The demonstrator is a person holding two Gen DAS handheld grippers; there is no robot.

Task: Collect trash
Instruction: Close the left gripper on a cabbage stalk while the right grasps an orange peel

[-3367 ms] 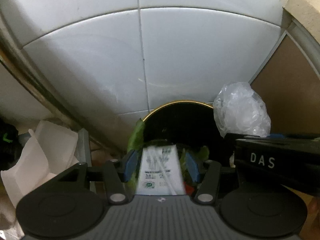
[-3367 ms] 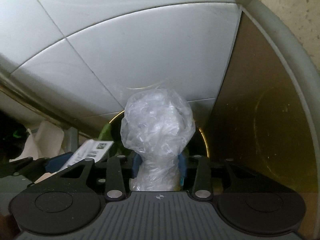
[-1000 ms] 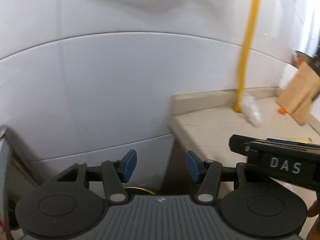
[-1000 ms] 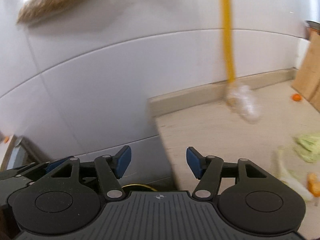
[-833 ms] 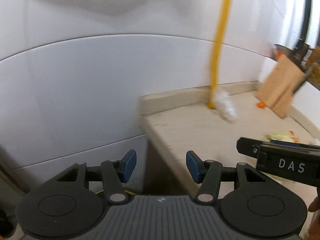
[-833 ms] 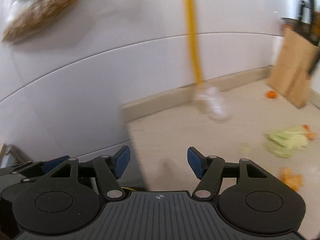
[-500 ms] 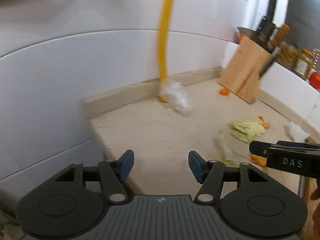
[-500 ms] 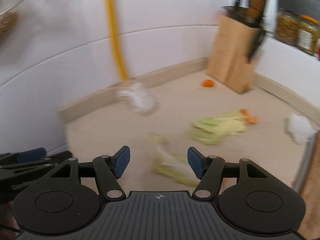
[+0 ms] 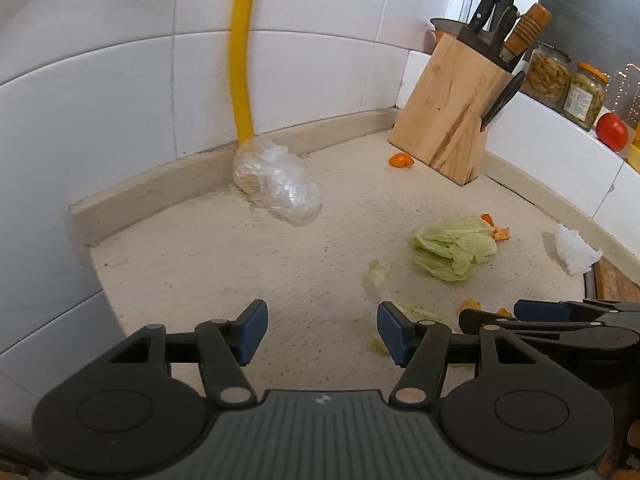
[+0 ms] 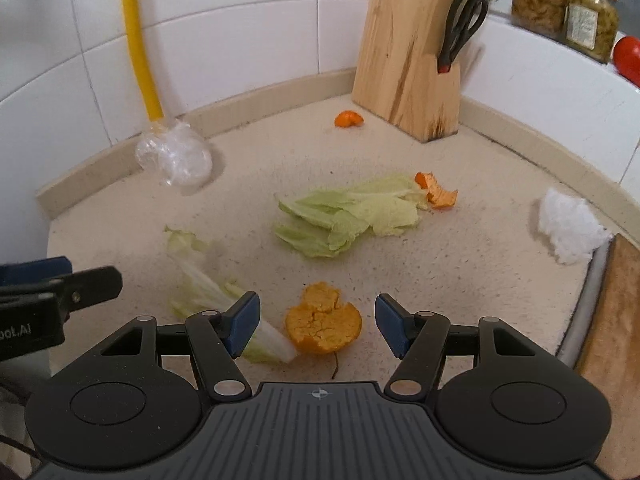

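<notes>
White wall tiles (image 9: 120,92) back a speckled beige stone counter (image 9: 224,264) that fills the middle of both my wrist views. My left gripper (image 9: 320,326) hangs over bare counter at the lower centre of its frame, blue pads (image 9: 253,330) parted with nothing between them. My right gripper (image 10: 316,320) is likewise spread and holds nothing; seen from its own camera, a hollow orange peel half (image 10: 323,320) lies on the counter between its pads, untouched, with a pale white-green cabbage stalk (image 10: 216,292) just left of it, running under the left pad.

Centre frame in the right view lies a heap of limp light-green lettuce leaves (image 10: 352,214), and a jagged orange peel scrap (image 10: 438,194) touches its upper right end. Another small orange peel piece (image 10: 349,118) sits near the foot of a slanted pale wooden knife block (image 10: 404,56) in the upper right, which holds black-handled scissors (image 10: 464,16). At the right edge a crumpled white paper tissue (image 10: 568,226) rests beside a metal-edged wooden board (image 10: 612,312). In the upper left a crumpled clear plastic bag (image 10: 174,156) sits at the base of a yellow hose (image 10: 138,40) that runs down the wall. Two glass jars of preserves (image 10: 564,4) and a red tomato (image 10: 628,58) stand on the white ledge at the upper right.
</notes>
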